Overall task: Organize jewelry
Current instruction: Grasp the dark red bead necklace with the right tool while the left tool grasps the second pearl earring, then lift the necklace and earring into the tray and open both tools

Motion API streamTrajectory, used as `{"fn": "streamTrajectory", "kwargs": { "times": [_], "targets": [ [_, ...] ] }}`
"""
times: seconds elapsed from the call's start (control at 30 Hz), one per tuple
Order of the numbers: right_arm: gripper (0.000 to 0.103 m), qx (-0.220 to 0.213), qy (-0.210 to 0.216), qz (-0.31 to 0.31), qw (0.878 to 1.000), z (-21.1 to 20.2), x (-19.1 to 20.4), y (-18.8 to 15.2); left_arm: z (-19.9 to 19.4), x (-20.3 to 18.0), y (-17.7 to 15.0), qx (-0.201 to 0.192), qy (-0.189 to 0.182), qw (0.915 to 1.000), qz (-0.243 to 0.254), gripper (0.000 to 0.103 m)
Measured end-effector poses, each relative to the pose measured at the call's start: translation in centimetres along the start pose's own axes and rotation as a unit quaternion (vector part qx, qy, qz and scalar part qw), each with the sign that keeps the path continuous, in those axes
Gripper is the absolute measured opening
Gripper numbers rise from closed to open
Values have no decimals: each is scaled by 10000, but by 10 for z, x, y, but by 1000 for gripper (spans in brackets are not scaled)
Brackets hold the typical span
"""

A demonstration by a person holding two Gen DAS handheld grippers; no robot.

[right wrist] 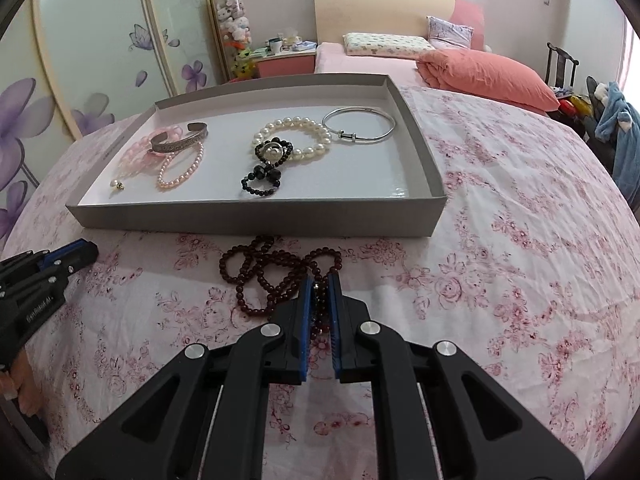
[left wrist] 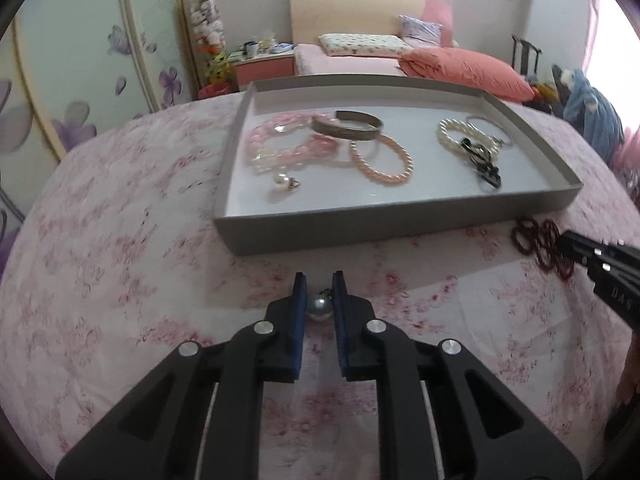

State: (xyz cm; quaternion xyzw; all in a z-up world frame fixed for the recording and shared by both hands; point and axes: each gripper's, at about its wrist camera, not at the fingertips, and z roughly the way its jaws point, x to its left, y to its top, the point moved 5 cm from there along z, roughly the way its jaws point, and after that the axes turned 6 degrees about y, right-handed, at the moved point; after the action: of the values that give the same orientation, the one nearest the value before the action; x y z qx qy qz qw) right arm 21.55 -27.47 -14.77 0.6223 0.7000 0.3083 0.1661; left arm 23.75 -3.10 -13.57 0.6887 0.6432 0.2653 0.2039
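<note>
Both grippers down on the flowered bed cover in front of the jewelry tray, each closed on a piece.

Left gripper [left wrist: 319, 294]: jaws nearly together, blue pads pressed on either side of a grey pearl pendant [left wrist: 319, 309] resting on the bed cover [left wrist: 120, 280], just short of the tray's near wall. Right gripper [right wrist: 319, 294]: jaws almost fully closed, pinching strands of the dark red bead necklace [right wrist: 276, 276], which lies in loose loops on the cover, touching or just beside the tray's front wall. Grey cardboard tray [right wrist: 256, 220] holds pink bead bracelets [right wrist: 140, 152], engraved metal cuff [right wrist: 180, 140], pink pearl bracelet [right wrist: 180, 170], white pearl bracelet [right wrist: 296, 136], black bead piece [right wrist: 264, 176], thin silver bangle [right wrist: 358, 124], small pearl pendant [right wrist: 117, 185] near the front left corner.
</note>
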Motion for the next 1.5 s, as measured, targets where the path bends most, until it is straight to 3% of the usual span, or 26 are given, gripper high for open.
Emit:
{"fn": "streamTrajectory", "kwargs": {
  "times": [0.93, 1.07, 1.27, 1.5],
  "targets": [
    [9, -11, 71, 71, 9999, 0, -2, 0, -1, -1, -1, -8, -42, 10000, -33, 14],
    [9, -165, 542, 318, 9979, -11, 2, -3, -9, 9, -7, -44, -126, 9996, -241, 14],
    [9, -1063, 1069, 309, 9881, -61, 23, 15, -53, 16, -5, -634, -171, 9969, -428, 14],
    [9, -1704, 1141, 167, 9786, -104, 39, 29, -117, 10, 3, -1531, -178, 9874, -355, 14]
  ]
}}
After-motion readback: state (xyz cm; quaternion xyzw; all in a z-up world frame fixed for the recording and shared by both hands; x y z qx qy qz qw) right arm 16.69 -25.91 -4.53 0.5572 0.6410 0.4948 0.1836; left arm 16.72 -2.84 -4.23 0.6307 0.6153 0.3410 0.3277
